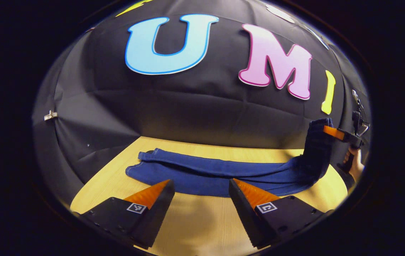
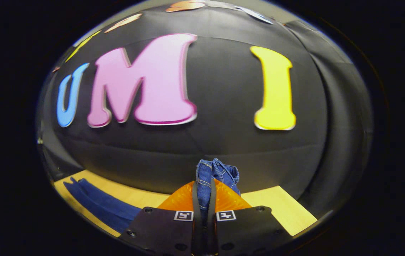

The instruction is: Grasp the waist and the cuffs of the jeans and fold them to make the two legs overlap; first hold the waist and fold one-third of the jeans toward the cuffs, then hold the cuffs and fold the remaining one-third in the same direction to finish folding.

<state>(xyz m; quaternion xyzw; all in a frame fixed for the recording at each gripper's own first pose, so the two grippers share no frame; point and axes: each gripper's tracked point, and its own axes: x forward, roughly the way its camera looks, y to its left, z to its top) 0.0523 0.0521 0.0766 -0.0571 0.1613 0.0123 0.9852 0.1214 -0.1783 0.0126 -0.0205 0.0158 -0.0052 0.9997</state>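
Note:
Dark blue jeans (image 1: 209, 172) lie lengthwise across the wooden table (image 1: 195, 220), legs overlapped, cuffs at the left end. My left gripper (image 1: 200, 190) hovers open just in front of the middle of the legs, touching nothing. At the far right the waist end (image 1: 318, 142) is lifted off the table, held by my right gripper (image 1: 334, 132) in a person's hand (image 1: 356, 165). In the right gripper view, my right gripper (image 2: 204, 193) is shut on the bunched waist fabric (image 2: 216, 172), which sticks up between its fingers. The jeans legs (image 2: 99, 204) trail off to the lower left.
The black cloth wall (image 1: 202, 106) rises right behind the table's far edge. Bare wood (image 2: 277, 209) shows to the right of the raised waist and in front of the jeans.

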